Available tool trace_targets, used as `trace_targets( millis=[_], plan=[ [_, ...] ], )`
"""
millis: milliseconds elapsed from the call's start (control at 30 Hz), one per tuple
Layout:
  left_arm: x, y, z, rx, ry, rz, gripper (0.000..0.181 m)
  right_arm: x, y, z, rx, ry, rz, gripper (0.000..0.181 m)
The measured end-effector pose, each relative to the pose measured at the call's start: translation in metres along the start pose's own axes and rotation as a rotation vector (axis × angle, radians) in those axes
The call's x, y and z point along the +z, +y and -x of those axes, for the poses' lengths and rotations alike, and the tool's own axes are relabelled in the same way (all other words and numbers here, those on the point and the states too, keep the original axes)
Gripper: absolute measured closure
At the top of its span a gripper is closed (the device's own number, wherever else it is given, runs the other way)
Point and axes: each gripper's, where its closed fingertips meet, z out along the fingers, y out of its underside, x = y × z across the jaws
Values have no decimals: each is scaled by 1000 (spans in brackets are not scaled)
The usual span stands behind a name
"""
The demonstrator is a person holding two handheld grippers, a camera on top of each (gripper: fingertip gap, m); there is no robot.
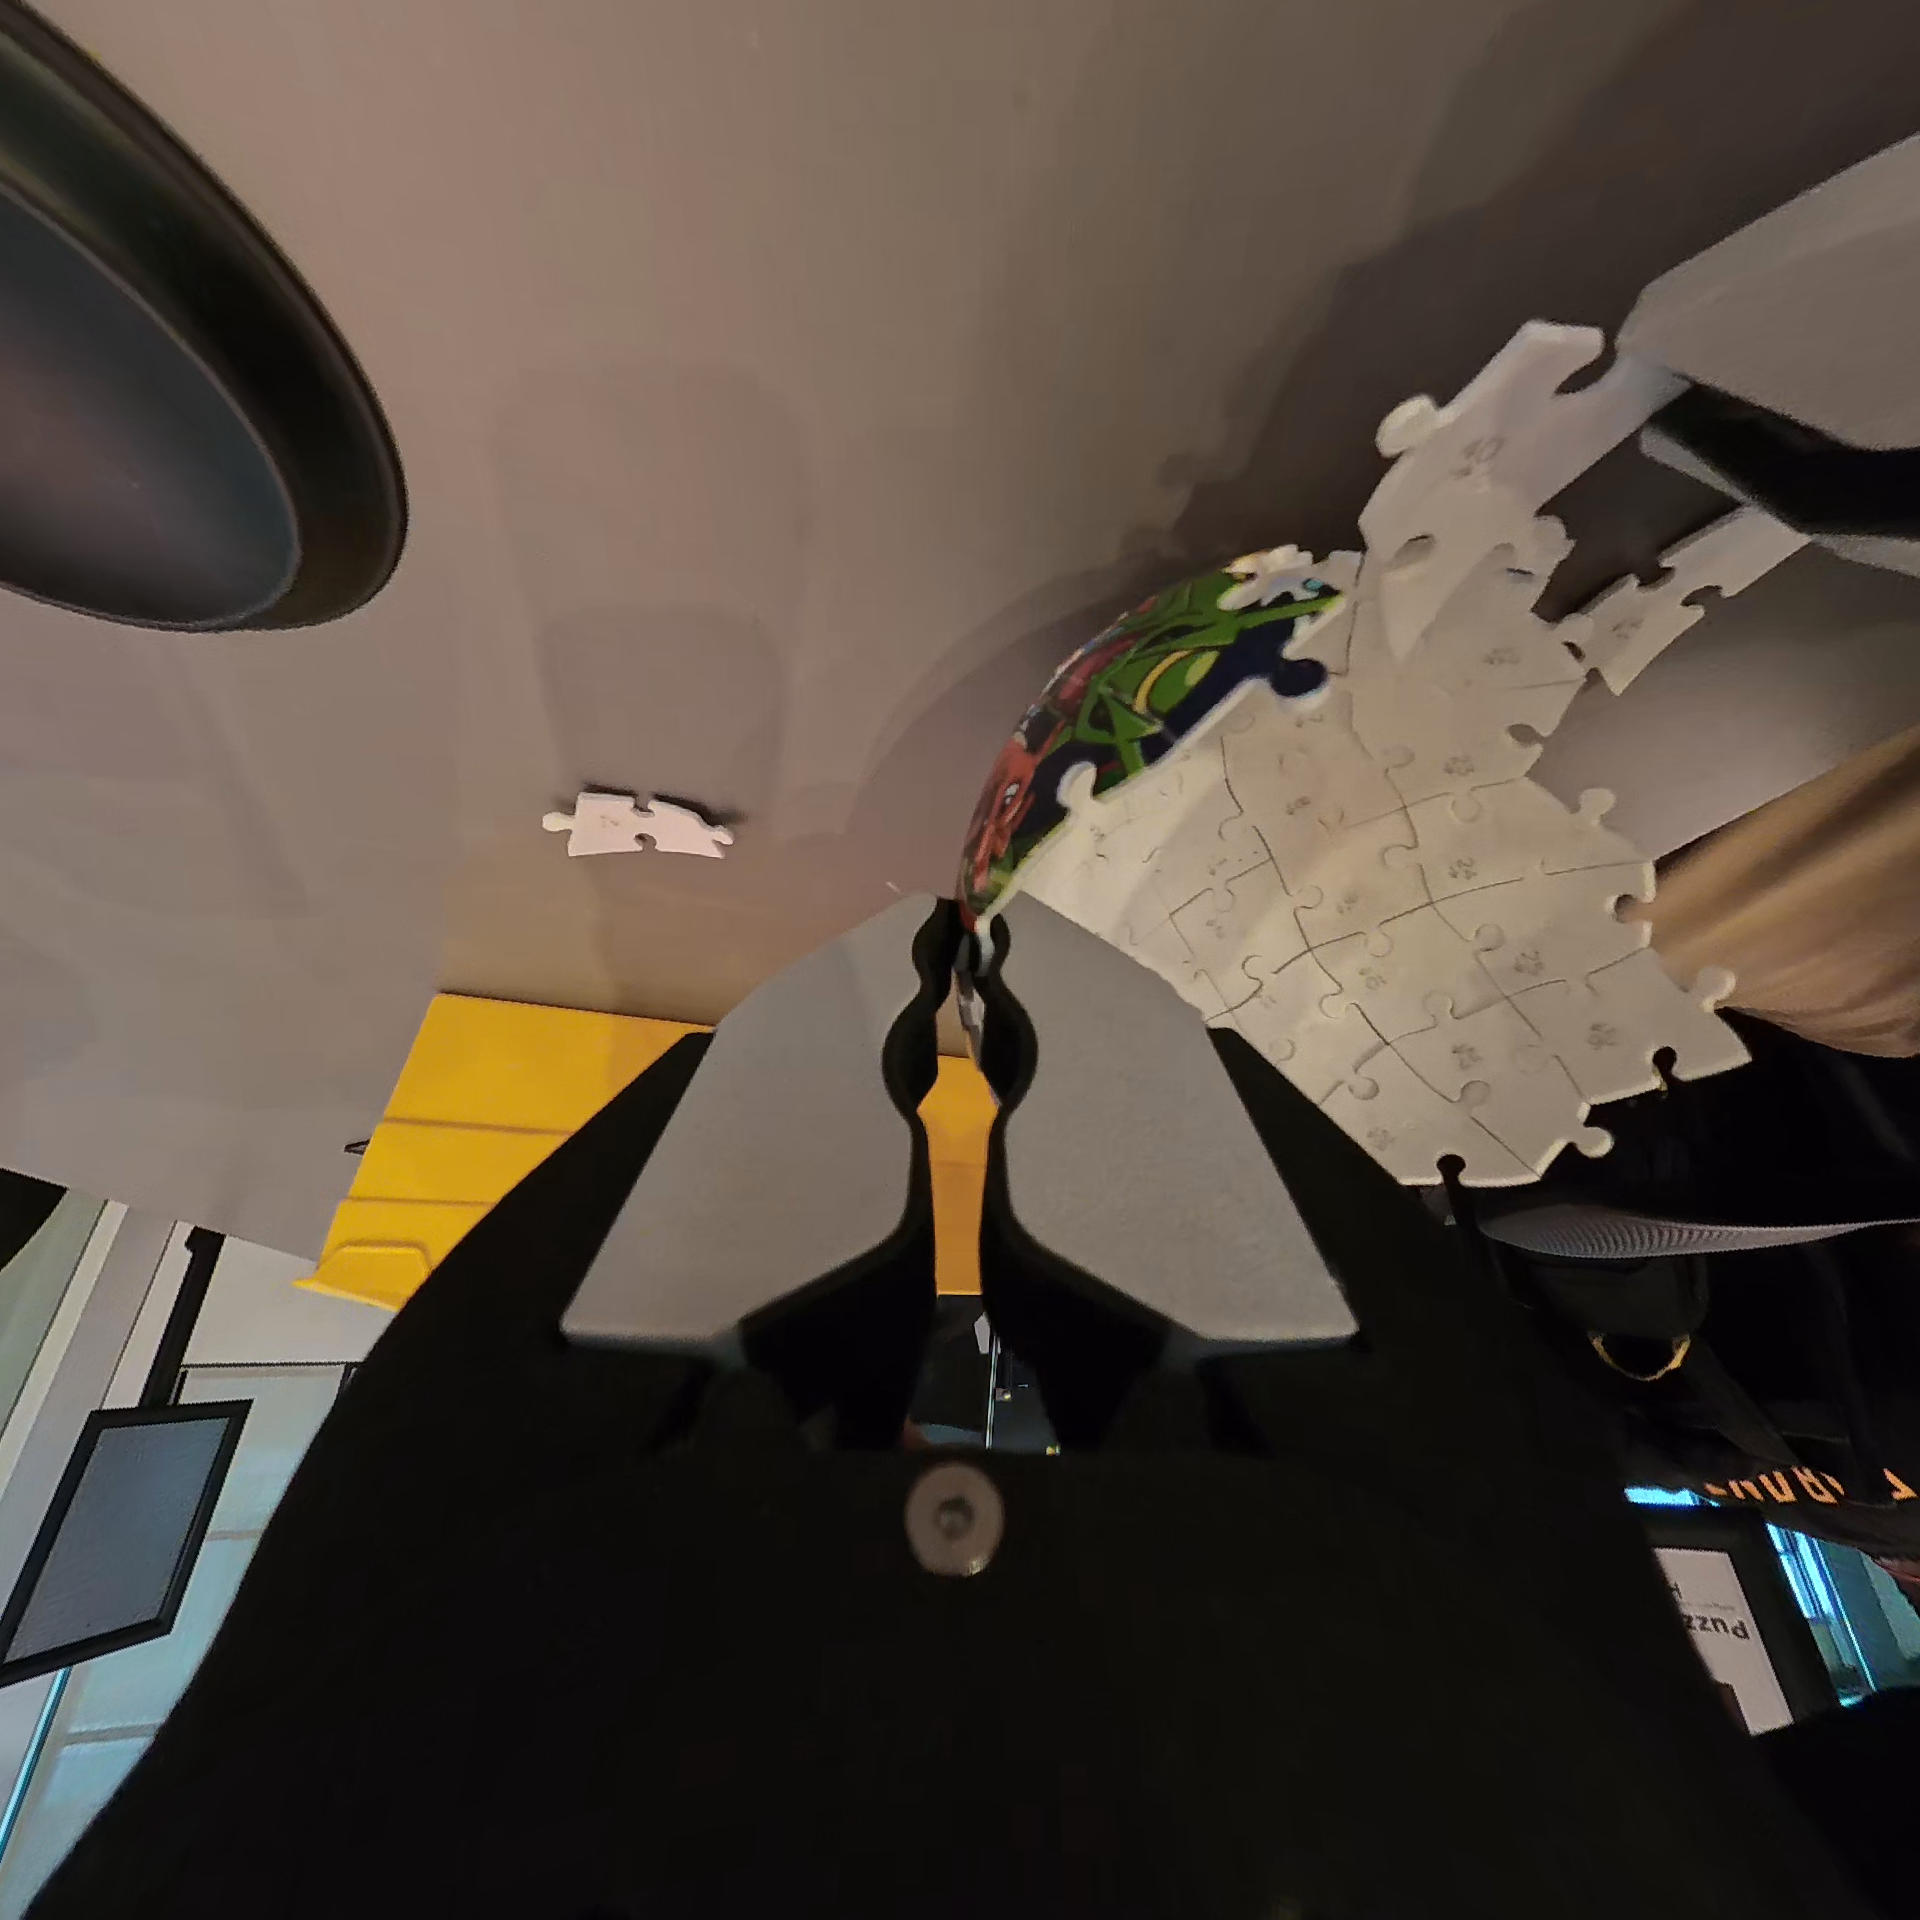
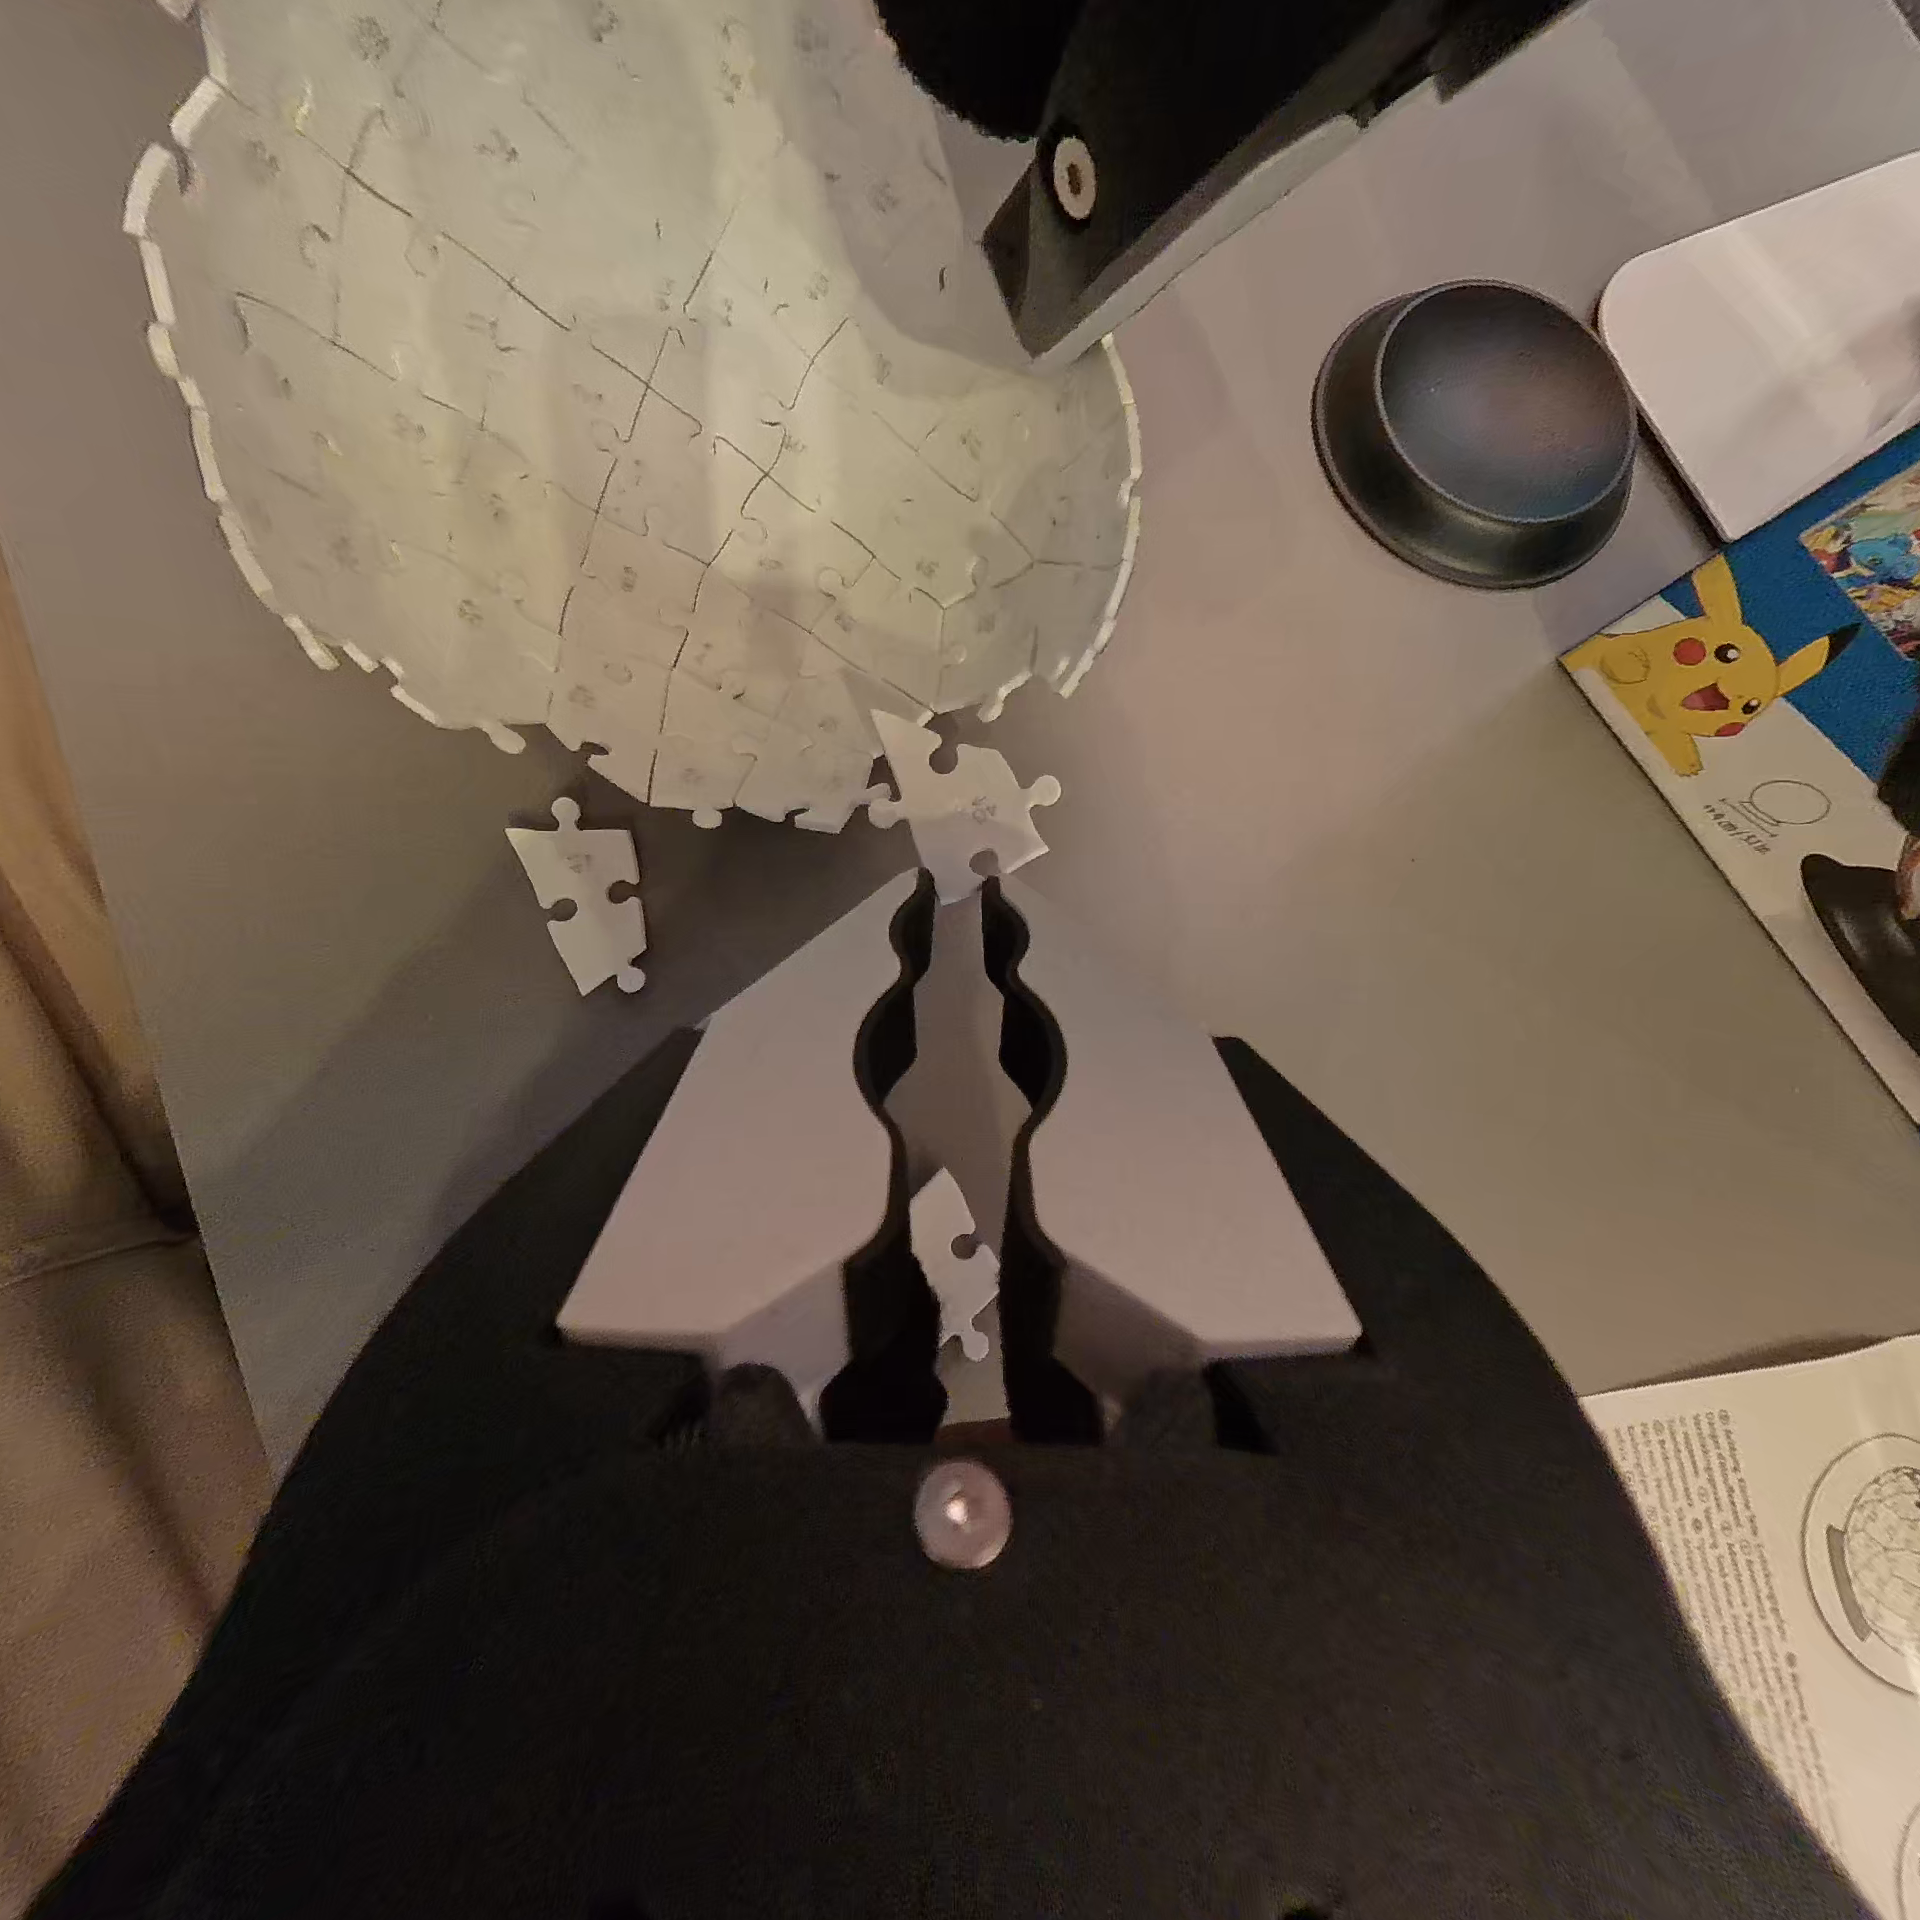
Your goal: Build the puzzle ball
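Left claw (image 1: pixel 971 935): closed on the rim of the half-built puzzle ball (image 1: pixel 1382 862), at its printed edge; the left wrist view is rolled over, so the desk (image 1: pixel 831 312) fills the upper part of that picture.
Puzzle ball: an open, curved shell of joined pieces, white inside and coloured outside, held up above the desk; in the right wrist view it fills the upper left, with the left claw's black body across its upper right side.
Right claw (image 2: pixel 954 883): pinching a single white piece (image 2: pixel 971 805) by its lower tab; the piece's upper edge meets the shell's lower rim.
Loose piece (image 2: pixel 587 909): white side up on the desk, just left of the right claw's tips, below the shell.
Second loose piece (image 2: pixel 961 1273): seen through the gap between the right claw's fingers, lying on the desk.
Stand (image 2: pixel 1475 442): a dark round dish on the desk, right of the shell, well apart from it.
Box (image 2: pixel 1766 707): printed carton at the right edge, near the stand.
Leaflet (image 2: pixel 1766 1558): paper sheet at lower right.
Yellow bin (image 1: pixel 499 1122): beyond the desk edge in the left wrist view.
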Motion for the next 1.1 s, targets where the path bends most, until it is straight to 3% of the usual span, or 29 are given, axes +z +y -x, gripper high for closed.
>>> trace_targets(
  millis=[467, 800, 1100],
  plan=[
    [-1, -3, -1, 3, -3, 0, 179, 7, 31, -6, 91, 22, 136, 174],
    [-1, -3, -2, 3, -3, -2, 179, 3, 19, -4, 145, 9, 70, 174],
    [-1, -3, -2, 3, -4, 1, 179, 12, 33, 6, 155, -42, 136, 173]
  ],
)
